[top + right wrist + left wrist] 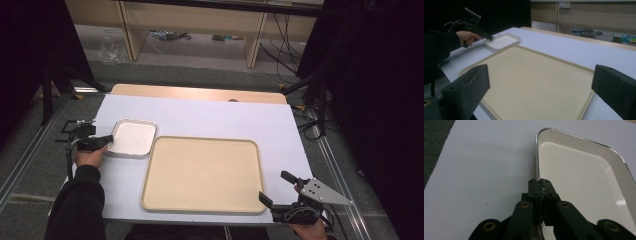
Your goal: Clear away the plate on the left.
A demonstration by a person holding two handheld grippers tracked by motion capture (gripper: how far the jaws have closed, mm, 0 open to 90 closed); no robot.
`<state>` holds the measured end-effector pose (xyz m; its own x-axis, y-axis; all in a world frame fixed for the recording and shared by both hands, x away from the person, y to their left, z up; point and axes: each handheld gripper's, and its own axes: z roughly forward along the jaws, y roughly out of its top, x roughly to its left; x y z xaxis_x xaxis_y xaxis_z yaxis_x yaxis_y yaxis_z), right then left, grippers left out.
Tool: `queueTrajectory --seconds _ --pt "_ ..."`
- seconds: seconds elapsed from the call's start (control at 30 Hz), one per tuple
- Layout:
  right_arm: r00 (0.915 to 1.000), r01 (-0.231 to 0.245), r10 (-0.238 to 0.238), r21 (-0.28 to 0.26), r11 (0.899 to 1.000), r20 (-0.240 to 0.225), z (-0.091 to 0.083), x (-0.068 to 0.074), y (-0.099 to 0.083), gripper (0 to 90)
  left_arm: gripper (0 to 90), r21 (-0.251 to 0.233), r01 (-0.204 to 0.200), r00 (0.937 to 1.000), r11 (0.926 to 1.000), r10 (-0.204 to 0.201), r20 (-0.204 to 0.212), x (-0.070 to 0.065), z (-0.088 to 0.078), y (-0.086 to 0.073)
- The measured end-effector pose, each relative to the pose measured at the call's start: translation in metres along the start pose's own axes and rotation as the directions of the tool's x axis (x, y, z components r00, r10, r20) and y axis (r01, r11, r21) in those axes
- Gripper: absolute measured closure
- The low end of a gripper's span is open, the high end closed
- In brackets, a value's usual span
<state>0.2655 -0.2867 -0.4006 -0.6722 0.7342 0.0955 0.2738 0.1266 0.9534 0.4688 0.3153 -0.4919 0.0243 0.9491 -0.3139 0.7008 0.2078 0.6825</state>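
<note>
High view: the left gripper (107,140) pinches the left rim of the white metal dish (131,138), beside the beige tray (201,173); the right gripper (277,187) gapes wide, empty.

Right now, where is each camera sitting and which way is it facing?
High view: above the person's side, looking down on the white table; both forearms show.
Left gripper view: on the left gripper, shut on the small white metal-rimmed tray.
Right gripper view: on the open right gripper, facing across the large beige tray.
All share the small tray.
</note>
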Motion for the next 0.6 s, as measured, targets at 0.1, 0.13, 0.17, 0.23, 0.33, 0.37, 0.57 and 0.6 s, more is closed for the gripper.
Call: queueTrajectory --seconds 0.1,0.13,0.17,0.23,0.33,0.37,0.57,0.6 --pt "1.0000 -0.001 0.001 0.000 1.000 -0.001 0.000 0.000 0.000 2.3 88.0 -0.014 -0.018 0.9998 0.9997 0.018 -0.011 -0.002 -0.002 0.001" --pt "1.0000 -0.002 0.002 0.000 1.000 -0.001 0.000 0.000 0.000 2.3 88.0 -0.027 -0.014 0.9998 0.9995 0.014 -0.012 -0.003 -0.002 0.001" --pt "1.0000 -0.002 0.002 -0.001 1.000 -0.001 0.000 0.000 0.000 2.2 88.0 -0.037 -0.012 0.9999 0.9992 0.011 -0.006 -0.004 -0.004 0.001" --pt "1.0000 -0.003 0.003 0.000 1.000 -0.001 0.000 0.000 0.000 2.2 88.1 -0.067 0.008 1.0000 0.9977 -0.008 -0.001 -0.006 -0.004 0.002" --pt "1.0000 -0.004 0.004 -0.002 1.000 -0.003 0.000 0.000 0.000 2.2 88.2 -0.064 -0.010 0.9999 0.9979 0.009 -0.013 -0.008 -0.008 0.004" --pt "1.0000 -0.004 0.004 -0.002 1.000 -0.003 0.000 0.000 0.000 2.2 88.2 -0.068 -0.008 0.9999 0.9976 0.007 -0.016 -0.009 -0.009 0.004" --pt "1.0000 -0.005 0.005 0.000 1.000 0.000 -0.001 0.000 0.000 2.2 88.2 -0.079 -0.002 0.9996 0.9969 0.000 -0.030 -0.009 -0.011 0.005" --pt "1.0000 -0.005 0.005 -0.002 1.000 -0.001 0.000 0.000 0.000 2.2 88.2 -0.084 0.001 0.9995 0.9965 -0.004 -0.030 -0.009 -0.013 0.005"
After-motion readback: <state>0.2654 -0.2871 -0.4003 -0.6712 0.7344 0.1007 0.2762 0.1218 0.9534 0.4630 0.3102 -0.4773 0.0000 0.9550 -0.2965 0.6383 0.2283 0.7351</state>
